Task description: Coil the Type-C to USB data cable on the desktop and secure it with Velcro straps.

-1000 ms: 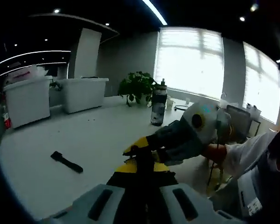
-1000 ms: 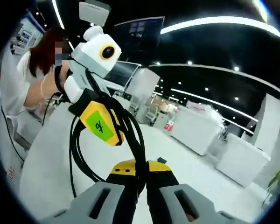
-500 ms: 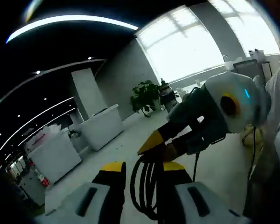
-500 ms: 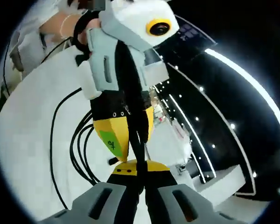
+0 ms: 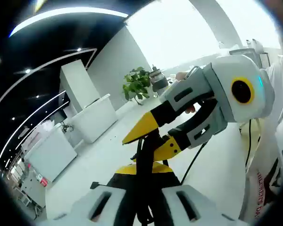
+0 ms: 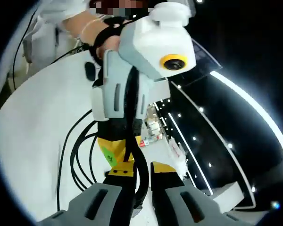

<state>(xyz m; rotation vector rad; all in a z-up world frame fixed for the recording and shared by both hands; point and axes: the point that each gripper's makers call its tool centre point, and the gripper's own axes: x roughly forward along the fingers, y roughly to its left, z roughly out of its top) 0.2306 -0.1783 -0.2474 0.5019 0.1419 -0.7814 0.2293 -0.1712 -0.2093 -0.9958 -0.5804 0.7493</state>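
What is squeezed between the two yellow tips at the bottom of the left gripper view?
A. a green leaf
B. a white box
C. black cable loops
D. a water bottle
C: the left hand-held gripper is closed on loops of the black cable, while the plant and bottle stand far back on the table.

1 cable [image 5: 142,155], 2 tools [image 5: 144,172] [image 6: 140,172], 1 plant [image 5: 136,84], 2 bins [image 5: 95,122].

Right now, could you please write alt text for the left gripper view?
The left gripper clamps a black coiled cable above a white desk. The right gripper, jaws parted, meets the same coil from the right.
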